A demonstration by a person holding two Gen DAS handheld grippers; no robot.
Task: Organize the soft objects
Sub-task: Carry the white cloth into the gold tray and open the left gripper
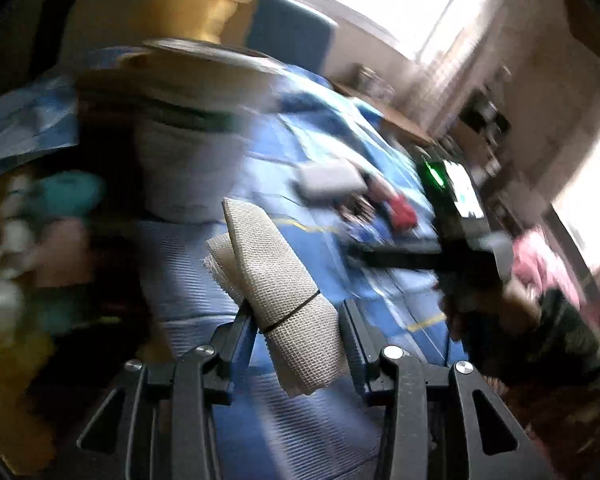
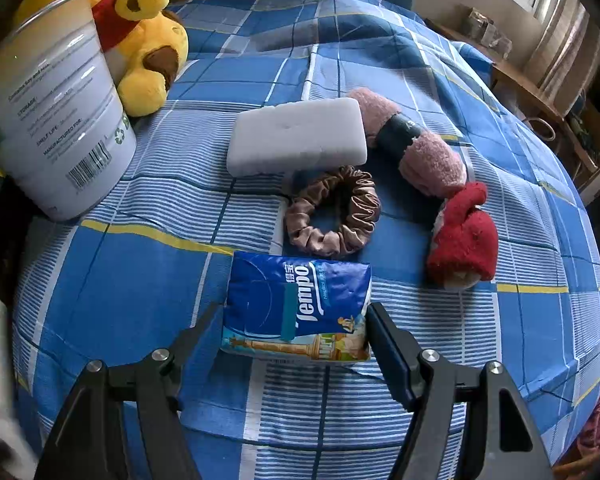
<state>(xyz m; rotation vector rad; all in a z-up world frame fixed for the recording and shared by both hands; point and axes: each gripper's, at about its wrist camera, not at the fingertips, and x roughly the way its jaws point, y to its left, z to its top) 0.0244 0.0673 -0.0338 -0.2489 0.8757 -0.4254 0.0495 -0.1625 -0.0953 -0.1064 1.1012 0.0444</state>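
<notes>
- Left wrist view: the left gripper is gripping a rolled bandage of coarse beige mesh, bound with a thin dark band. The roll's long axis is running up and away from the jaws, tilted to the left, with one end poking out below the fingers.
- The white bucket is sitting ahead and to the left of the roll, on the blue checked bedspread. The picture is smeared by motion, so it is probably open-topped, but I cannot be sure. This hand is the one nearer the bucket.
- Right wrist view: the right gripper is standing open around a blue tissue pack, a glossy soft packet lying flat with its long side across the jaws. The right finger is close against the pack's edge (the left one is standing a little clear).
- Beyond the pack are lying a shiny brown scrunchie, a smooth white sponge, a fuzzy pink sock roll and a red knitted sock.
- The bucket is standing far left, beside a yellow plush bear.
</notes>
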